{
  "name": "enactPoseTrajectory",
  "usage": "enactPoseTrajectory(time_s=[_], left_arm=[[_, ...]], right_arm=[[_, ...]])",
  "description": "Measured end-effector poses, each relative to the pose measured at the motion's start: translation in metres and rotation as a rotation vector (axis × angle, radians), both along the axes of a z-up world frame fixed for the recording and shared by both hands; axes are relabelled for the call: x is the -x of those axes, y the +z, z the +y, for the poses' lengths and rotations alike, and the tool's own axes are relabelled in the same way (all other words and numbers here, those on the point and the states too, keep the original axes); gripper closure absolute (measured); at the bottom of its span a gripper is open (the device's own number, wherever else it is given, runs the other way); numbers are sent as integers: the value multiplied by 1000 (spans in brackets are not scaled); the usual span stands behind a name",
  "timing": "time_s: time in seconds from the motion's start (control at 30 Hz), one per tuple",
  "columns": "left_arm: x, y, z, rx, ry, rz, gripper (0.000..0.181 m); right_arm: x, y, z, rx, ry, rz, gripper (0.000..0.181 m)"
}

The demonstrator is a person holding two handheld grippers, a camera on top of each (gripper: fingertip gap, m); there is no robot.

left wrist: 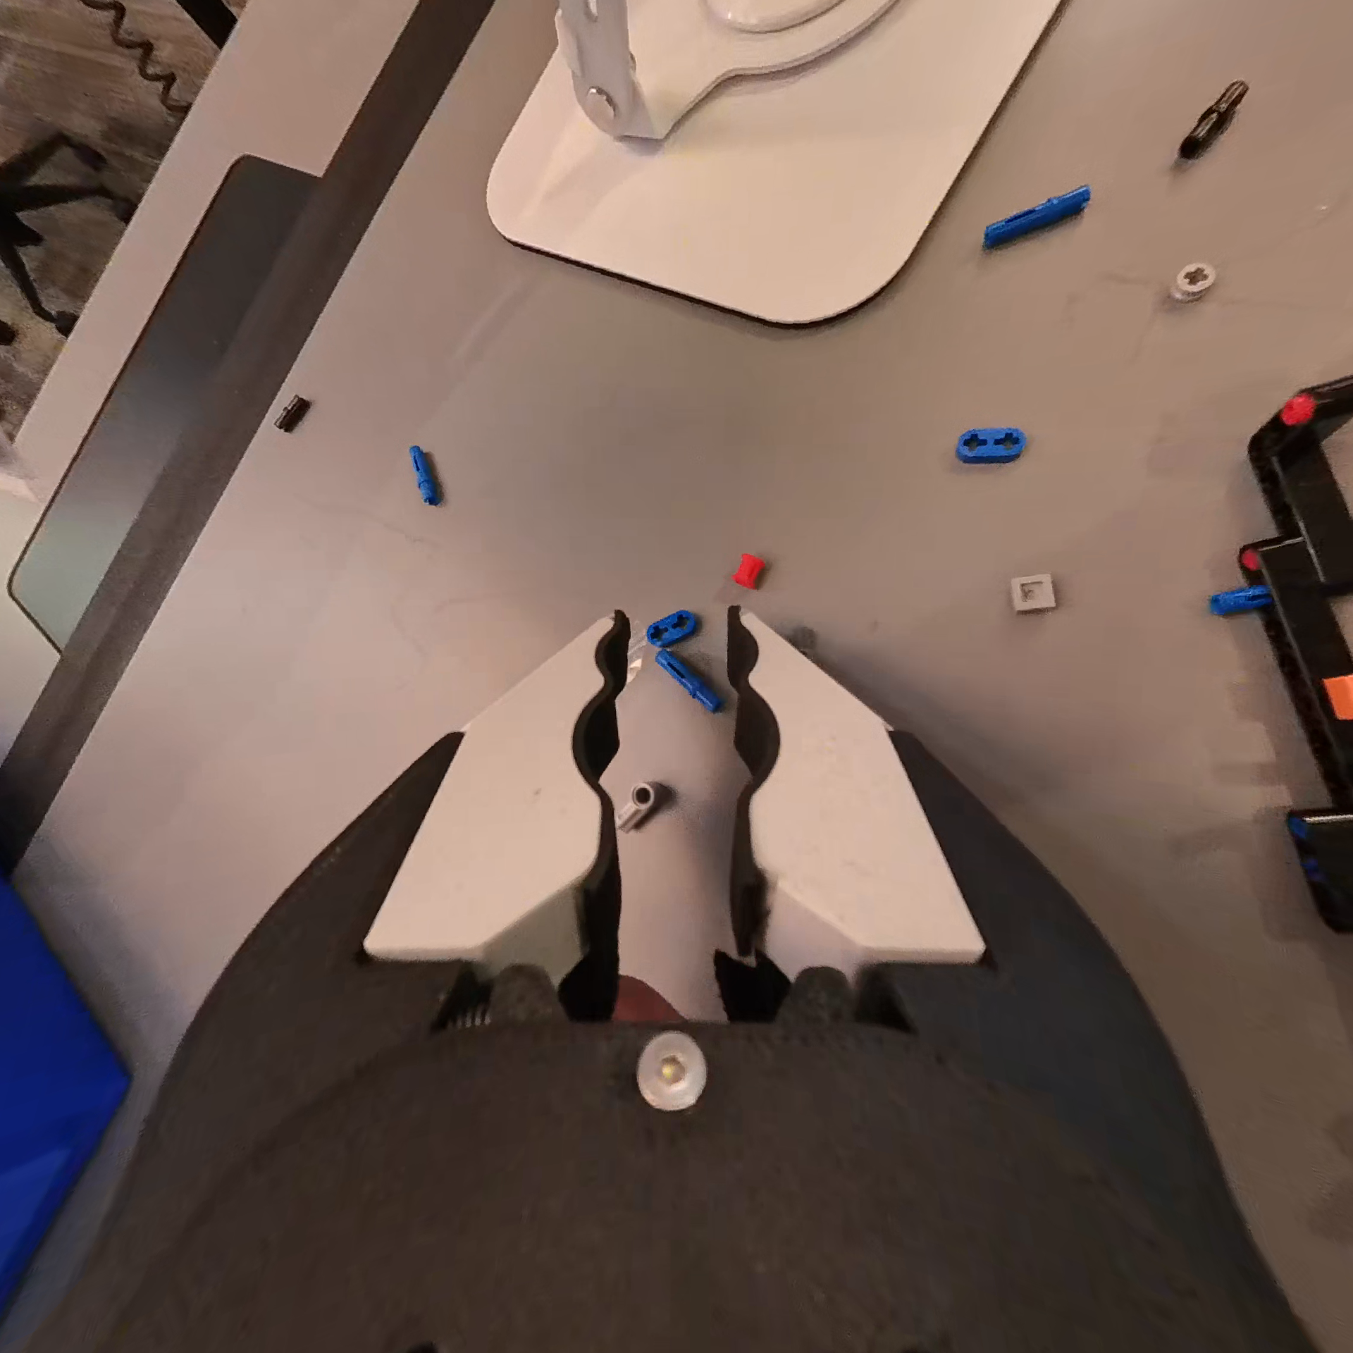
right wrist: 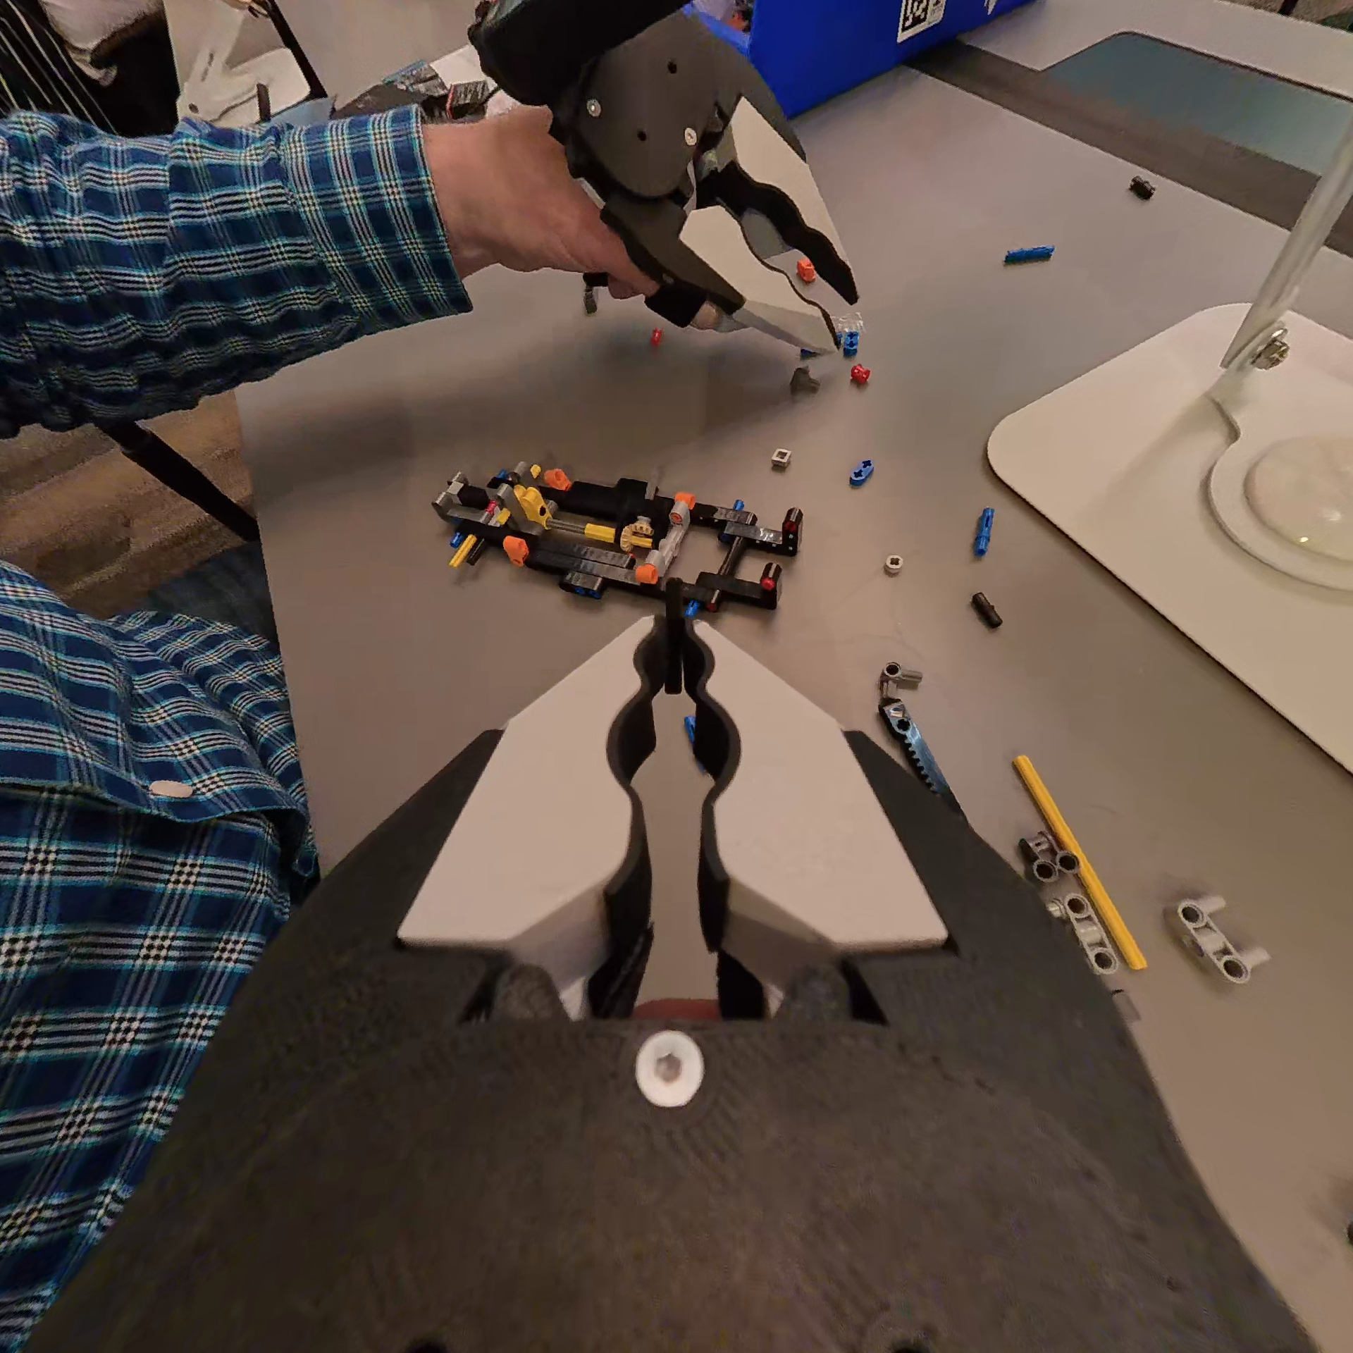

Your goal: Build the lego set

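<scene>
Left claw [left wrist: 675, 619] around blue link [left wrist: 672, 628]

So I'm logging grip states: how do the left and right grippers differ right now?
The left gripper is open, with a clear gap between its fingers; the right gripper is shut on a thin black piece. The left holds nothing and points down at loose parts, a blue two-hole link and a blue pin, while the right points toward the assembled frame. Both share the same black-and-grey wavy-fingered build.
</scene>
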State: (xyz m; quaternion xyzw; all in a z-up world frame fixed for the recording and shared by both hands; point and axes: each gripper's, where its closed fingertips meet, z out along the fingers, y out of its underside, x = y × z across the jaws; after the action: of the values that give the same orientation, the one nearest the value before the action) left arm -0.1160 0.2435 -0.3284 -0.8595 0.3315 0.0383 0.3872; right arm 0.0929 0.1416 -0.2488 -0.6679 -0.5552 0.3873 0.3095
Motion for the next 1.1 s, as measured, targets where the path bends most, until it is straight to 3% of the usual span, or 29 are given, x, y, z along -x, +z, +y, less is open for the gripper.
enactPoseTrajectory(time_s=[0.27, 0.5, 0.9, 1.1], left_arm=[[1, -12, -1, 84, 16, -25, 168], [-1, -12, 0, 66, 15, -56, 181], [-7, -14, -12, 70, -19, -45, 181], [-5, 1, -12, 31, -17, -83, 173]], right_arm=[[-1, -5, 3, 7, -7, -3, 181], [1, -7, 4, 12, -14, -10, 181], [6, -7, 1, 9, -10, -17, 181], [6, -6, 1, 7, -9, -14, 181]])
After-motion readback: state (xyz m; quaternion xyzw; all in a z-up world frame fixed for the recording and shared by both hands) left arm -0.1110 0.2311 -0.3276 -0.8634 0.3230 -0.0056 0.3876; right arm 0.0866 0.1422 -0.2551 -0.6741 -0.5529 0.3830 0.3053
